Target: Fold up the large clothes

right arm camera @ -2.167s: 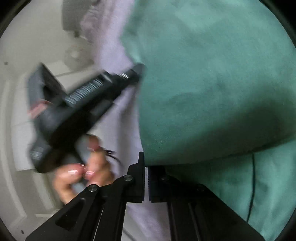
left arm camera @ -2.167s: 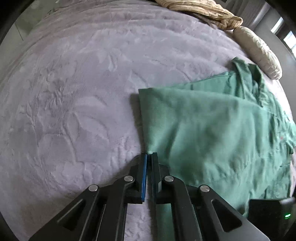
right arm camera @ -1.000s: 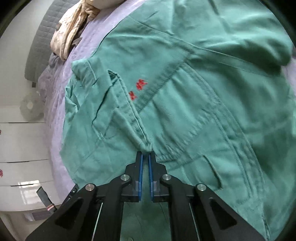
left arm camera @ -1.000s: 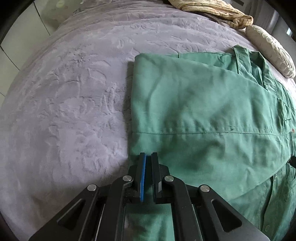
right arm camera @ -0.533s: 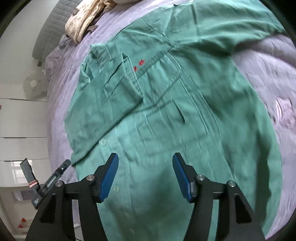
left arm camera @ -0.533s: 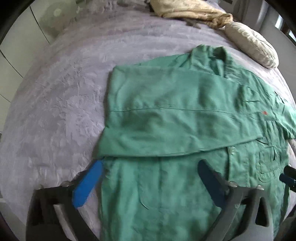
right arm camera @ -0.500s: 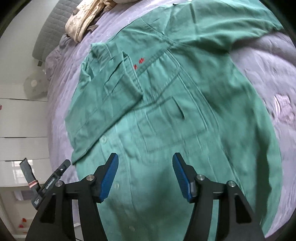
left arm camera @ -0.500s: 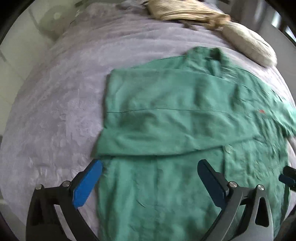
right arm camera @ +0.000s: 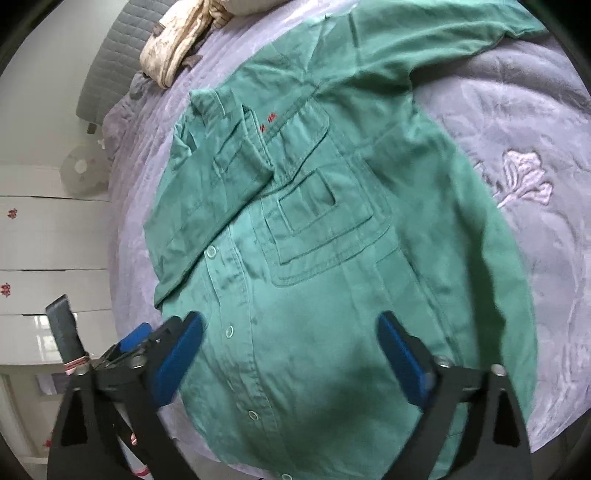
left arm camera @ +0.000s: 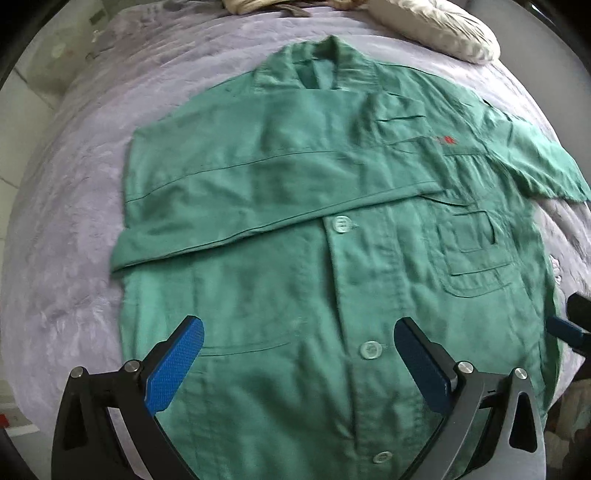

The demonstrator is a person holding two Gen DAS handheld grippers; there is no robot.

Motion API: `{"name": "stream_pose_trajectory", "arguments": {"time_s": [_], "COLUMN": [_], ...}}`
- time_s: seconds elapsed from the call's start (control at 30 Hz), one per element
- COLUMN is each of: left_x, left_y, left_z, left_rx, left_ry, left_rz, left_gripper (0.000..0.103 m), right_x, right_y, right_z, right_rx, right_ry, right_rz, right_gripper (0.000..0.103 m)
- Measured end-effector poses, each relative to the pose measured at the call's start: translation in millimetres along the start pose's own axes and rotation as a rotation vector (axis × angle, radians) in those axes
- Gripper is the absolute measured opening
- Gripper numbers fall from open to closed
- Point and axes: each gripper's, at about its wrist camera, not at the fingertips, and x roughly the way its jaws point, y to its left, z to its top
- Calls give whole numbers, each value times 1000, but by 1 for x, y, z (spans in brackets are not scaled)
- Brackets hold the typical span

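We count one green shirt (left arm camera: 317, 229) | two grippers, left (left arm camera: 298, 354) and right (right arm camera: 290, 349) | one pillow (left arm camera: 439, 27) | one crumpled beige cloth (right arm camera: 173, 44) | one purple bedspread (left arm camera: 74, 192).

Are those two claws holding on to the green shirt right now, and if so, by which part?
Nothing is held. The left claw and the right claw are both wide open above the green shirt, which lies on the bed with one sleeve folded across its chest.

A home bedroom. A bed (left arm camera: 74, 155) under a lilac embossed bedspread fills the view, a pillow (left arm camera: 436, 26) at one o'clock. White drawers (right arm camera: 44, 240) and a grey padded headboard (right arm camera: 110, 48) stand at nine to eleven o'clock.
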Motion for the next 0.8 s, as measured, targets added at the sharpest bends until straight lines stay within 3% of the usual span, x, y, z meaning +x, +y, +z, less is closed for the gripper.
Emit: {"name": "stream_pose_trajectory", "arguments": {"time_s": [0.4, 0.8], "left_x": [-13, -15], "left_y": [-65, -117], "left_z": [27, 41], "left_rx": [53, 92], "left_ry": [-9, 8], "left_rz": [-43, -58], "left_gripper": [103, 103], "right_x": [-37, -70], "right_y": [-34, -82], "right_z": [34, 72], "right_rx": [63, 140], "right_ry": [-83, -126], "right_rz": [87, 99], "right_gripper": [103, 103]}}
